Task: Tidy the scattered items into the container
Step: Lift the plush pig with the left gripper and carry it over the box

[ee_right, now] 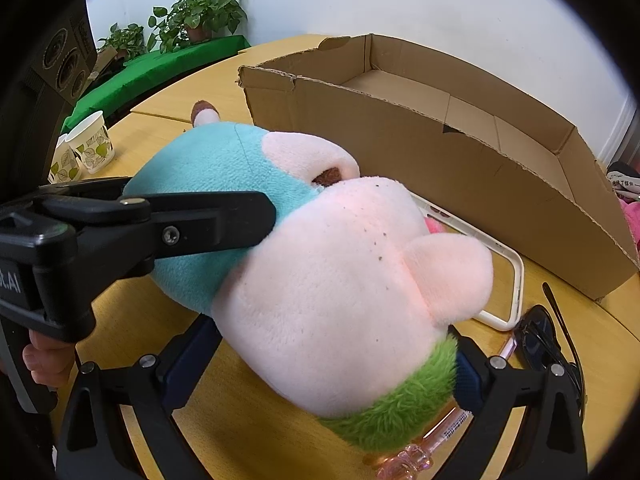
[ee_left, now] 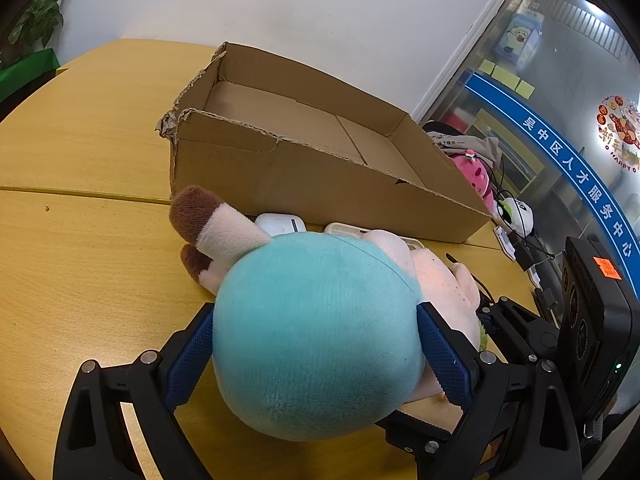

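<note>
Fuzzy cloth plush toy (ee_left: 316, 332); matt cardboard box (ee_left: 320, 176).

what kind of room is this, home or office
Likely an office or service centre: a glass partition with a blue Chinese-lettered band and sticky notes, potted plants, and a wooden table.

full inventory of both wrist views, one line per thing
plush toy: 1, teal, pink and green, on the table in front of the box, gripped at both ends
cardboard box: 1, brown, open top, behind the toy
phone case: 1, white, between toy and box
sunglasses: 1, black, right of the toy
pen: 1, pink, under the toy's green end
paper cups: 2, white with leaf print, far left
table: 1, yellow wood
left gripper: jaws closed on teal end
right gripper: jaws closed on green end
</note>
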Demonstrator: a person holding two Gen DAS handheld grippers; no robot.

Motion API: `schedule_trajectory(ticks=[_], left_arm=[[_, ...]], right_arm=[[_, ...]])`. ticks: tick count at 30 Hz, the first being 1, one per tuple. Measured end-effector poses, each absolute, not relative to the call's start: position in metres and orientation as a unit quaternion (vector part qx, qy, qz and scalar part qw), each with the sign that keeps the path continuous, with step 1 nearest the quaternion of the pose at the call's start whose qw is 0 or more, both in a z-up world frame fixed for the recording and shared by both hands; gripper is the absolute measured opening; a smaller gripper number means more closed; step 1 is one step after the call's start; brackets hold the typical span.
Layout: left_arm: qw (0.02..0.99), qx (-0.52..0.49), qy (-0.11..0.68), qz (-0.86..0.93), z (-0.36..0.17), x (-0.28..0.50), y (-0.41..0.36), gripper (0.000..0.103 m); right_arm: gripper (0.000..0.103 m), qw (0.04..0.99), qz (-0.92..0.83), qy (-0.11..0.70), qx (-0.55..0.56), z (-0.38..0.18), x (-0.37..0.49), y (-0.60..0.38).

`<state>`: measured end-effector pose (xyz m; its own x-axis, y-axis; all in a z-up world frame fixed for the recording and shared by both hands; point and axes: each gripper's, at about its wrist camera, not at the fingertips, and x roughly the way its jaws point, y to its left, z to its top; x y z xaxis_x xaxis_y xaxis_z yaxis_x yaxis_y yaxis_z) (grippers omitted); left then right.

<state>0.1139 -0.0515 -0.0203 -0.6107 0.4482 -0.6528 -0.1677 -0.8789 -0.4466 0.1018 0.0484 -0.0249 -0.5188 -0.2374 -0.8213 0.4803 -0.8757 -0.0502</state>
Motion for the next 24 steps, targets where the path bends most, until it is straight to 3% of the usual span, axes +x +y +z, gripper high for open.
schedule_trajectory(ticks=[7,15,24], left_arm=[[0.18,-0.407,-0.173,0.878,-0.018,0.115,-0.051,0.094],[0.18,-0.403,-0.159,0.883,-0.001,0.13,-0.044,0.089],[0.189,-0.366,-0.122,0.903,0.061,0.149,-0.023,0.089]], right_arm=[[0.098,0.209,-0.86,0.139,0.444,-0.024,0.102,0.05],[0.088,0.216,-0.86,0.135,0.442,-0.015,0.112,0.058],[0.087,0.213,-0.886,0.129,0.39,0.037,0.138,0.079]])
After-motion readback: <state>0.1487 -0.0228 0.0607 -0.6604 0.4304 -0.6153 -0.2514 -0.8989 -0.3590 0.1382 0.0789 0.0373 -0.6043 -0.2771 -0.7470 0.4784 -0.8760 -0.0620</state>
